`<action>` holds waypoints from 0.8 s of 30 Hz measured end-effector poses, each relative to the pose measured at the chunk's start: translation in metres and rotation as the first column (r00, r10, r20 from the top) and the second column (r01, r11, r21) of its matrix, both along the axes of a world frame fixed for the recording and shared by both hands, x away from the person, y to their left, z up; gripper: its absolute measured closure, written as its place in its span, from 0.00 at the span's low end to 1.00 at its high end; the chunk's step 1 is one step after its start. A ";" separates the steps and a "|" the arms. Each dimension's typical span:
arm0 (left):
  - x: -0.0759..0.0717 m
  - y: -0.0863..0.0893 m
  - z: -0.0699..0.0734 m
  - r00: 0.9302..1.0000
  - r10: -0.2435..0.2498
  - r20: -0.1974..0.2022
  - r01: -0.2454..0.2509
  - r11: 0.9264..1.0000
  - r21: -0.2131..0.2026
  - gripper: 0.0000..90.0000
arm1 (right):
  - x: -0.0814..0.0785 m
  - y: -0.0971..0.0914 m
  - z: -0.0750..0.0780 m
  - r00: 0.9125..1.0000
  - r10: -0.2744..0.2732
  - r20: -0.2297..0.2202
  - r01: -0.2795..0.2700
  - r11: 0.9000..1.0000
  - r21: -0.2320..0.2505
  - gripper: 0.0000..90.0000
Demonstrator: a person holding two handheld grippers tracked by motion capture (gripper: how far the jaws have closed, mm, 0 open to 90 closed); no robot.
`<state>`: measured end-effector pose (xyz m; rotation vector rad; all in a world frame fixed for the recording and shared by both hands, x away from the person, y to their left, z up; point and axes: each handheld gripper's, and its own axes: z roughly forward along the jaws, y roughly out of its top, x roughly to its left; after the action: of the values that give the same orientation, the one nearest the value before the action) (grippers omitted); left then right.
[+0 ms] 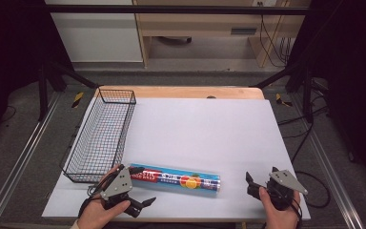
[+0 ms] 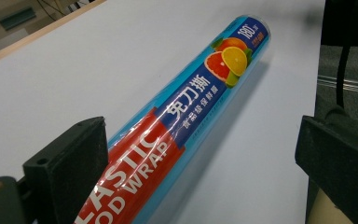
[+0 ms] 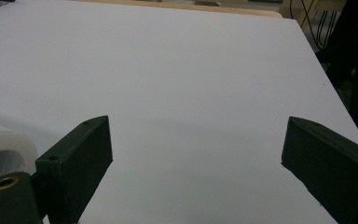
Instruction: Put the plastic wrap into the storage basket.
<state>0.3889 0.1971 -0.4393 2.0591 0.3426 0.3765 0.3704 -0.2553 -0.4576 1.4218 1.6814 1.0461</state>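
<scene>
The left claw point(image 1: 139, 188) sits at the near edge of the table point(image 1: 205, 129), held in the person's left hand point(image 1: 96, 210). Its jaws stand wide apart, and the left gripper view shows a roll of plastic wrap point(image 2: 186, 121) running between them: the roll's near end lies close against the left-hand jaw, with a broad gap to the other jaw. The pads do not press on it, so the claw has hold of nothing. From this claw the roll stretches away along the white table top, its red label nearest, then a blue band with white characters, then a picture of cut oranges toward the far end.

In the high view the roll of plastic wrap point(image 1: 175, 178) lies flat on the table between the two claws, its left end at the left claw and its right end well short of the right one.

The right claw point(image 1: 257, 185) rests near the table's near right corner in the person's right hand point(image 1: 279, 207). Its jaws are likewise spread wide with only bare table between them; the clear end of the roll point(image 3: 0, 151) shows just left of its left-hand jaw.

Farther off, beyond the left claw, a black wire basket point(image 1: 102, 136) stands along the table's left side.
</scene>
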 end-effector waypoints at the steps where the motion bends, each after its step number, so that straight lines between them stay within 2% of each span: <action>1: 0.000 0.001 0.000 1.000 -0.012 -0.002 0.012 1.000 -0.002 0.03 | 0.000 0.000 0.000 1.000 0.002 0.001 -0.002 1.000 -0.002 0.10; 2: -0.001 0.001 0.001 1.000 -0.021 -0.005 0.021 1.000 -0.007 0.03 | -0.001 0.000 0.000 1.000 0.003 0.003 -0.003 1.000 -0.001 0.10; 5: -0.003 0.000 0.002 1.000 -0.027 0.003 0.027 1.000 0.015 0.03 | -0.002 -0.002 0.002 1.000 -0.002 0.013 0.002 1.000 0.002 0.13; 6: -0.004 -0.001 0.002 0.999 -0.035 0.013 0.035 0.998 0.043 0.03 | -0.006 -0.007 0.005 0.998 -0.038 0.051 0.038 0.999 -0.006 0.15; 8: -0.009 -0.003 0.002 0.999 -0.040 0.034 0.038 0.996 0.076 0.03 | -0.006 -0.007 0.005 0.998 -0.032 0.058 0.034 0.999 -0.023 0.14; 9: -0.010 -0.003 0.001 0.999 -0.044 0.029 0.041 0.996 0.074 0.04 | -0.004 -0.006 0.004 0.999 -0.012 0.040 0.013 0.999 -0.039 0.13; 10: -0.012 -0.003 0.002 0.998 -0.060 0.003 0.060 0.996 0.066 0.03 | -0.003 -0.003 0.002 1.000 0.002 0.027 -0.001 0.999 -0.041 0.13; 11: -0.012 -0.003 0.004 0.998 -0.061 -0.009 0.061 0.996 0.070 0.03 | -0.002 -0.002 0.003 0.999 0.007 0.032 -0.006 0.999 -0.038 0.13; 13: -0.014 -0.007 0.013 0.999 -0.048 0.013 0.047 0.994 0.099 0.03 | -0.002 0.001 0.004 0.999 0.014 0.034 -0.013 0.999 -0.041 0.12; 14: -0.016 -0.010 0.019 0.998 -0.060 0.017 0.057 0.993 0.103 0.04 | -0.001 0.001 0.003 1.000 0.020 0.022 -0.019 0.999 -0.035 0.10; 15: -0.016 -0.010 0.019 0.998 -0.060 0.017 0.057 0.993 0.103 0.03 | -0.001 0.001 0.003 1.000 0.020 0.022 -0.019 0.999 -0.035 0.10; 16: -0.017 -0.017 0.031 0.997 -0.075 0.034 0.070 0.989 0.127 0.03 | -0.001 0.000 0.002 1.000 0.009 0.011 -0.009 1.000 -0.014 0.08; 17: -0.017 -0.017 0.031 0.997 -0.075 0.034 0.070 0.989 0.127 0.03 | -0.001 0.000 0.002 1.000 0.009 0.011 -0.009 1.000 -0.014 0.08; 18: -0.013 -0.025 0.042 0.995 -0.094 0.043 0.086 0.983 0.159 0.03 | -0.001 -0.003 0.002 1.000 -0.001 0.012 0.001 1.000 0.003 0.07; 19: -0.013 -0.025 0.042 0.995 -0.094 0.043 0.086 0.983 0.159 0.03 | -0.001 -0.004 0.001 1.000 0.000 0.009 -0.001 1.000 0.016 0.07; 20: -0.006 -0.033 0.050 0.992 -0.115 0.045 0.104 0.974 0.200 0.03 | -0.001 -0.005 0.001 1.000 -0.001 0.007 0.001 1.000 0.023 0.07; 24: 0.014 -0.048 0.059 0.984 -0.176 0.040 0.159 0.949 0.272 0.03 | -0.001 -0.003 0.001 1.000 0.006 0.009 -0.006 1.000 0.016 0.07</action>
<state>0.4027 0.1493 -0.3803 2.3156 0.0784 0.4009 0.3697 -0.2579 -0.4567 1.4210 1.6750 1.0706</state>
